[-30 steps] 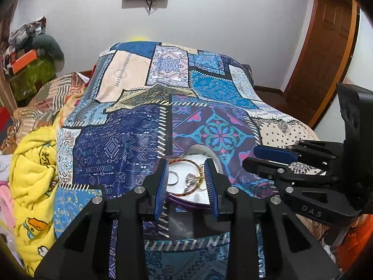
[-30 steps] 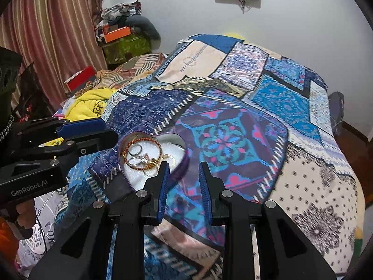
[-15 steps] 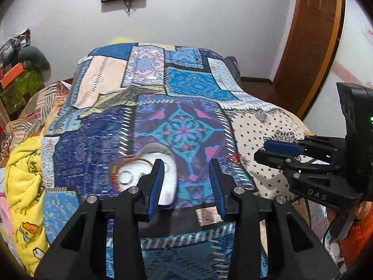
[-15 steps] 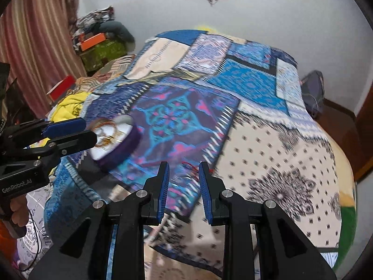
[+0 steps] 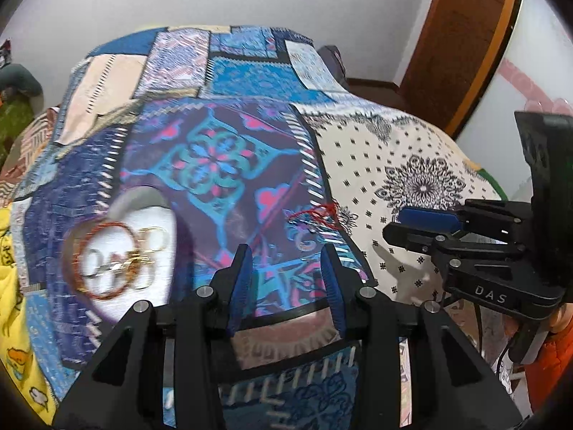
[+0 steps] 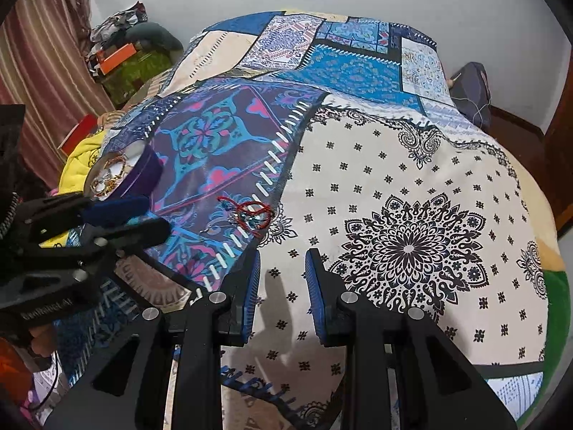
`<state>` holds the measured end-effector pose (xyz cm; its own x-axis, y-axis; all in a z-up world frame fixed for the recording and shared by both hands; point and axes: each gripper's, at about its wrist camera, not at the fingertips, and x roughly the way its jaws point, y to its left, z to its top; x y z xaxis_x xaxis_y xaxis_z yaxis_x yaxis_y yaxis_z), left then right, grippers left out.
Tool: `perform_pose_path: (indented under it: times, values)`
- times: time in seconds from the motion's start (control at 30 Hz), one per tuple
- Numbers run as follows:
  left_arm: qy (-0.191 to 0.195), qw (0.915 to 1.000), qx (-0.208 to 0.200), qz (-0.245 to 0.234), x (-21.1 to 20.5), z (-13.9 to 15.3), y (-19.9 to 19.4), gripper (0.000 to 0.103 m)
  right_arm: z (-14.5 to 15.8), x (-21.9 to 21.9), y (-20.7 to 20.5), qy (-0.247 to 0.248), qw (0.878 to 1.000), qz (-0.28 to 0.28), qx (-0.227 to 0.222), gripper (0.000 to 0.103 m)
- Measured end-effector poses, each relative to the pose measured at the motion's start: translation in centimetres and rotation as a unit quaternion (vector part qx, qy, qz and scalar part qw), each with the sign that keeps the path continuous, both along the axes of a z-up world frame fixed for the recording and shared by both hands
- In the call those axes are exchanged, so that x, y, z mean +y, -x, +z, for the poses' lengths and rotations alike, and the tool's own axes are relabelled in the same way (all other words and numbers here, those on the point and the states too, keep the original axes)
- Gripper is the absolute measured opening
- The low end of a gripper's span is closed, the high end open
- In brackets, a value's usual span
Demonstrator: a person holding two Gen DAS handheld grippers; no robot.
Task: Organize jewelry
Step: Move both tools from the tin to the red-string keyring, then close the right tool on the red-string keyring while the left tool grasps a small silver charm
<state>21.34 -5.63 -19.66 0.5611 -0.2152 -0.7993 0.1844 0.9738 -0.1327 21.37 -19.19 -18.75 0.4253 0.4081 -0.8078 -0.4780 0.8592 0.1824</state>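
Both tools have swung right from the heart-shaped box point(image 5: 143, 251) toward the red thread bracelet point(image 6: 250, 215), each parted, gripping nothing.

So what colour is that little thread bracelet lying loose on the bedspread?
Red; the thread bracelet shows best in the right wrist view.

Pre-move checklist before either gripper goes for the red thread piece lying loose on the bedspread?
1. Red thread bracelet lies free on the patchwork bedspread, nothing on top of it: ok.
2. Left gripper open and empty, its jaws having just opened further: ok.
3. Right gripper open, nothing between the fingers: ok.
4. Purple heart-shaped box is uncovered, bangles and rings inside: ok.
5. Bracelet centred between either gripper's fingers: not ok, it sits ahead and off to one side in both views.
6. Whether a small metal piece lies beside the thread: cannot tell, blurred.
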Motion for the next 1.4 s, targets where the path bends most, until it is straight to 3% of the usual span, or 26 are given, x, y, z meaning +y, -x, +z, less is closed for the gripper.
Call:
perform_pose_path:
  times: [0.2,0.27,0.63,0.7,0.77,1.1,1.4]
  values:
    - [0.003,0.9998,0.018,-0.007,-1.1,-1.7,-2.0,0.037,-0.5,-0.3,-0.7,-0.01,1.0,-0.002,0.007,0.023]
    - [0.008,0.9995,0.027,-0.016,-1.4,-2.2,-2.6,0.028,-0.7,-0.4,-0.8,-0.013,1.0,-0.002,0.01,0.023]
    - [-0.007,0.9991,0.031,-0.027,-2.9,-3.3,-4.3,0.027,-1.4,-0.6,-1.4,-0.023,1.0,0.0,0.018,0.023]
    - [-0.005,0.9992,0.03,-0.024,-2.9,-3.4,-4.6,0.021,-1.4,-0.7,-1.5,-0.024,1.0,0.0,0.019,0.023]
    - [-0.009,0.9992,0.03,-0.023,-3.0,-3.6,-4.8,0.008,-1.5,-0.7,-1.5,-0.024,0.999,0.002,0.021,0.023]
    - [0.001,0.9996,0.021,-0.017,-2.0,-3.0,-3.2,0.008,-1.6,1.1,-1.8,-0.014,0.999,0.03,0.028,0.024]
    - [0.02,0.9997,-0.009,0.01,1.1,-0.5,-1.2,0.008,-2.1,3.7,-2.5,0.008,0.998,0.052,0.022,0.029]
